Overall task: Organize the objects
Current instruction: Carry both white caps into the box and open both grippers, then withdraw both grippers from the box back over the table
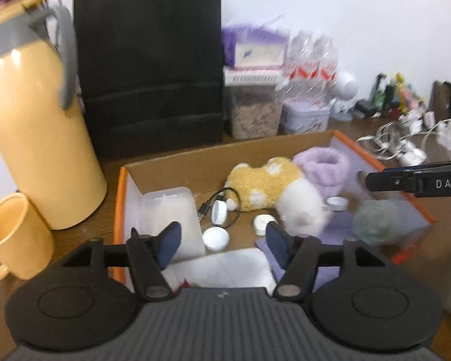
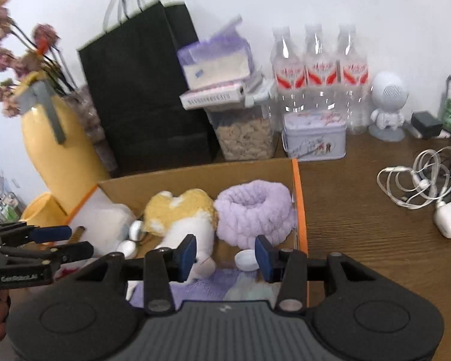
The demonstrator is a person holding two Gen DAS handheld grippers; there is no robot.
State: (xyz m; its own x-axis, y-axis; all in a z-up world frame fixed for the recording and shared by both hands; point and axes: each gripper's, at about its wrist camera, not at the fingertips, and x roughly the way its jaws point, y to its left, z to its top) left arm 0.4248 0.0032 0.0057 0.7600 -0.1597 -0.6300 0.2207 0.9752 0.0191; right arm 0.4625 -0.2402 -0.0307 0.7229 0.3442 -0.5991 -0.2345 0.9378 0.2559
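Plush toy (image 2: 180, 216) in the cardboard box (image 2: 195, 174) looks soft and light; I'd pinch its near white end. Left gripper (image 1: 224, 240) and right gripper (image 2: 225, 254) both gape, holding nothing.

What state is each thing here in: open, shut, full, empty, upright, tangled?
Left gripper: open, holding nothing.
Right gripper: open, holding nothing.
Cardboard box: open, holding soft toys.
Black bag: upright.
Yellow jug: upright, lid on.
Water bottles: upright, look empty.
White cables: tangled.
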